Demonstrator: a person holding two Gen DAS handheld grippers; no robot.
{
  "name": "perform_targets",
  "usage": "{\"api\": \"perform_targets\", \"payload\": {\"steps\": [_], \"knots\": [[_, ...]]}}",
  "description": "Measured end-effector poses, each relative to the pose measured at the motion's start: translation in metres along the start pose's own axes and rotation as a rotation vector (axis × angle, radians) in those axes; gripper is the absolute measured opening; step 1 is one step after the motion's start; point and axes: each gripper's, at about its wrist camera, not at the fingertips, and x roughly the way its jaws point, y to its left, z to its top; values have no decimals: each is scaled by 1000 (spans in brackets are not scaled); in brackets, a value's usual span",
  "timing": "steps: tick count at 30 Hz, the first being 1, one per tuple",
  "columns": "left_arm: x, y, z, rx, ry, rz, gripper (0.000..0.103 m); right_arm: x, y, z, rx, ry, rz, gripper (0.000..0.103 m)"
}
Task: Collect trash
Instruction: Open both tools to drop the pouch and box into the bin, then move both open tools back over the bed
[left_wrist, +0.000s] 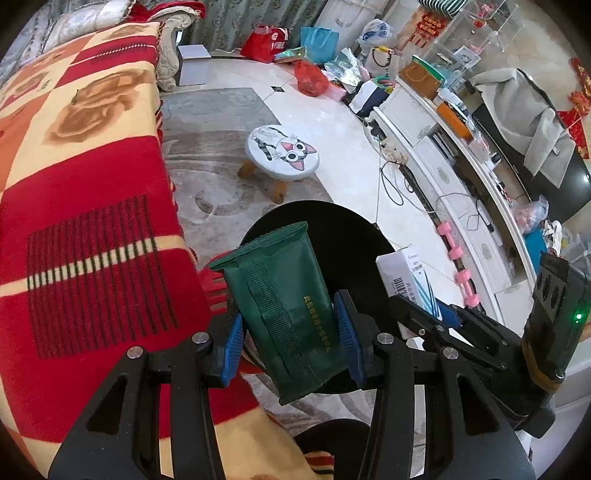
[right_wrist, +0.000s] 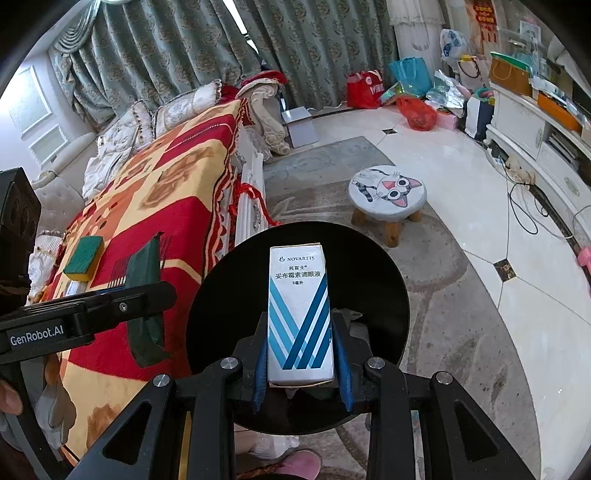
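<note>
Green packet (left_wrist: 284, 314) clamped in left gripper (left_wrist: 291, 332), white box (right_wrist: 300, 314) clamped in right gripper (right_wrist: 301, 354) — both held over the black bin (right_wrist: 369, 273), beside the blanket (left_wrist: 81, 184), cat stool (right_wrist: 388, 192) beyond.

Left gripper (left_wrist: 291, 336) clamps packet (left_wrist: 284, 310), right gripper (right_wrist: 301, 363) clamps box (right_wrist: 300, 314); both over bin (right_wrist: 221, 332). Blanket-covered table (left_wrist: 85, 192) left of bin, sponge (right_wrist: 83, 257) on it. Stool (right_wrist: 388, 194) behind bin; bags (left_wrist: 310, 77) further back; cabinet (left_wrist: 443, 173) along right.
</note>
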Motion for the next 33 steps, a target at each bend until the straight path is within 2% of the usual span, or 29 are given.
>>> {"api": "perform_targets", "payload": {"steps": [4,6,9,13,20,27,30,33], "knots": [[-1,-1,2,-12,-11,-39,45,1,-2,1,10,-1,-8,29],[-2,-2,3,-17,-18,-49,50,3,-4,2,18,0,-19,29],[-7,0,4,-25,-30,-58,56,4,-3,1,25,-1,-22,43],[-12,3,1,-19,-35,-38,56,7,2,-1,18,14,-12,44],[-27,14,-11,-9,-54,63,56,13,20,-4,-5,39,18,44],[-48,43,-26,-23,-82,167,56,16,49,-7,-42,48,49,44],[-59,60,-36,-40,-94,206,56,19,63,-10,-57,61,67,46],[-71,79,-45,-67,-95,243,56,24,83,-14,-82,78,86,51]]}}
